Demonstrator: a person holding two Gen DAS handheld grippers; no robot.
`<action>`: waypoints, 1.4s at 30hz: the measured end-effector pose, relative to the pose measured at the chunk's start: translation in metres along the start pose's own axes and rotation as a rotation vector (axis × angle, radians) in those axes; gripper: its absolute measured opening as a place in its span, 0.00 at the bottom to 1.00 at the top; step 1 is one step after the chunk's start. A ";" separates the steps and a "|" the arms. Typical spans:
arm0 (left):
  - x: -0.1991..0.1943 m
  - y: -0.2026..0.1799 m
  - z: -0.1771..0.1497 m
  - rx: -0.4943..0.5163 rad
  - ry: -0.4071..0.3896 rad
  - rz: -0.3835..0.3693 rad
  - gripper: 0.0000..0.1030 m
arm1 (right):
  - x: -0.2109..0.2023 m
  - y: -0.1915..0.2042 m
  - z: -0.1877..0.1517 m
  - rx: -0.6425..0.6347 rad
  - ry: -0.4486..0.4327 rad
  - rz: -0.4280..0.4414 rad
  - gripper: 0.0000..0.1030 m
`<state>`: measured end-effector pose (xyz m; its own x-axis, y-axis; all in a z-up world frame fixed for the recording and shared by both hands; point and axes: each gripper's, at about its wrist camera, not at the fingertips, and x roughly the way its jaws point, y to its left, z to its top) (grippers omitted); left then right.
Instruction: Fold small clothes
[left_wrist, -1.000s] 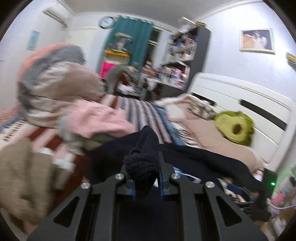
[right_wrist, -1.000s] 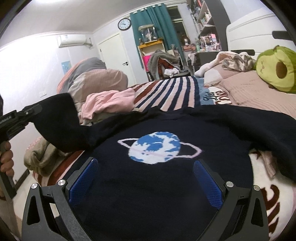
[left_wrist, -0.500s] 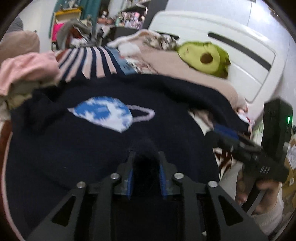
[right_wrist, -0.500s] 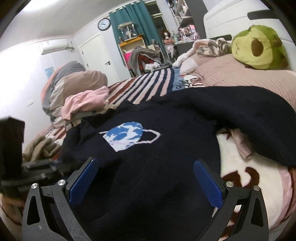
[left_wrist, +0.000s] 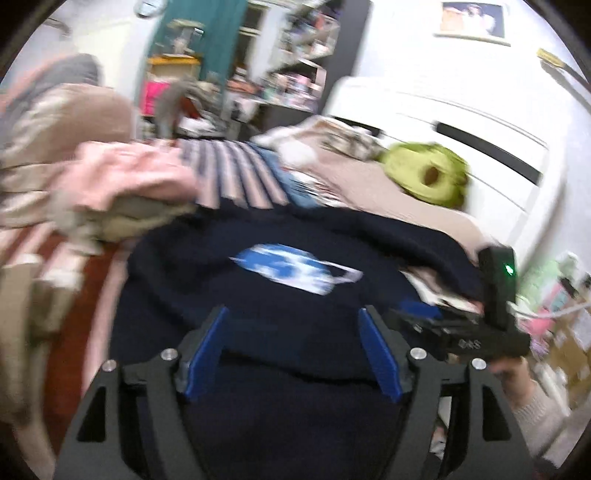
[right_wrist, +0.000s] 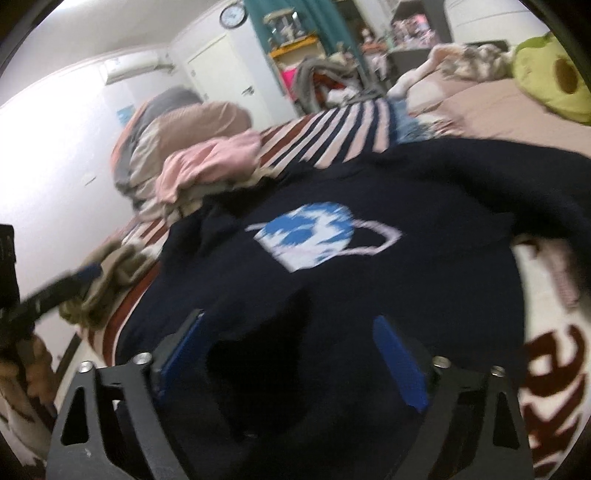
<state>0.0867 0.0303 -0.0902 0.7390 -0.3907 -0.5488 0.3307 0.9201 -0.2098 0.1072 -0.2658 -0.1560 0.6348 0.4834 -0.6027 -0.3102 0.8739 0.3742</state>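
Observation:
A dark navy sweater (left_wrist: 207, 266) with a blue planet motif (left_wrist: 295, 267) lies spread on the bed. My left gripper (left_wrist: 293, 350) hovers over its near hem. Its jaws are opening, with only loose fabric below them and nothing pinched. In the right wrist view the same sweater (right_wrist: 424, 206) fills the middle, and a folded hump of it rises between the blue pads (right_wrist: 399, 365) of my right gripper (right_wrist: 291, 354). Those jaws are closing, but the pads stand apart from the cloth. The right gripper (left_wrist: 410, 310) also shows at the sweater's right edge, held by a hand (left_wrist: 517, 373).
A pile of pink clothes (left_wrist: 122, 173) and a beige garment (right_wrist: 107, 280) lie left of the sweater on a striped blanket (left_wrist: 240, 173). A green avocado plush (left_wrist: 428, 177) rests by the white headboard (left_wrist: 461, 122). A white and maroon blanket (right_wrist: 554, 350) is at the right.
My left gripper carried the dark sleeve over the sweater's body, let it go and spread its jaws. My right gripper's jaws have narrowed a little and it has dipped toward the cloth.

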 end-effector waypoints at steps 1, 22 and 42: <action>-0.004 0.009 -0.001 -0.010 -0.007 0.027 0.66 | 0.007 0.005 0.000 -0.008 0.021 0.005 0.79; -0.012 0.043 -0.015 -0.093 -0.040 0.083 0.66 | 0.008 0.005 0.005 -0.033 0.053 -0.160 0.01; -0.011 0.017 -0.005 -0.059 -0.047 0.115 0.74 | -0.046 -0.041 0.001 0.030 0.035 -0.265 0.37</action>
<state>0.0811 0.0505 -0.0918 0.7972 -0.2817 -0.5339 0.2080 0.9585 -0.1951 0.0915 -0.3244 -0.1428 0.6663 0.2397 -0.7061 -0.1150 0.9686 0.2204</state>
